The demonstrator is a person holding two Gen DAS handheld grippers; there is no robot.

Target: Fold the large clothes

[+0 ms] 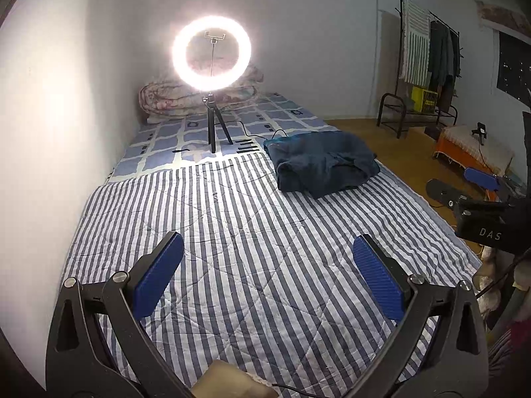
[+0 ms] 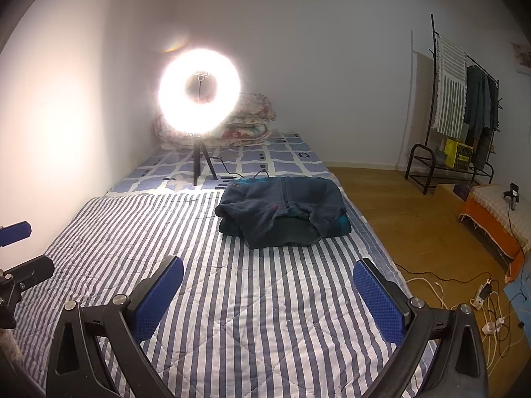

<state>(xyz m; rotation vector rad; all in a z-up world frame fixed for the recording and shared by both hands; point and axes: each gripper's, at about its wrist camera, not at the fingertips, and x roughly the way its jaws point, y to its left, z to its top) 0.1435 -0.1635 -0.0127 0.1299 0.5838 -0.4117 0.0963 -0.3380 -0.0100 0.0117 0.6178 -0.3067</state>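
While both tools gape empty, folded garment lies well ahead on quilt

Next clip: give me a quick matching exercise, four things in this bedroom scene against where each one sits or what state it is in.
Things:
1. dark blue folded garment
2. ring light
3. floral quilt
4. left claw

Places or states:
A. rolled up against the far wall
B. open and empty
C. lying on the striped quilt, right of centre
D. lit, on a small tripod on the bed

Pairs: 1-C, 2-D, 3-A, 4-B
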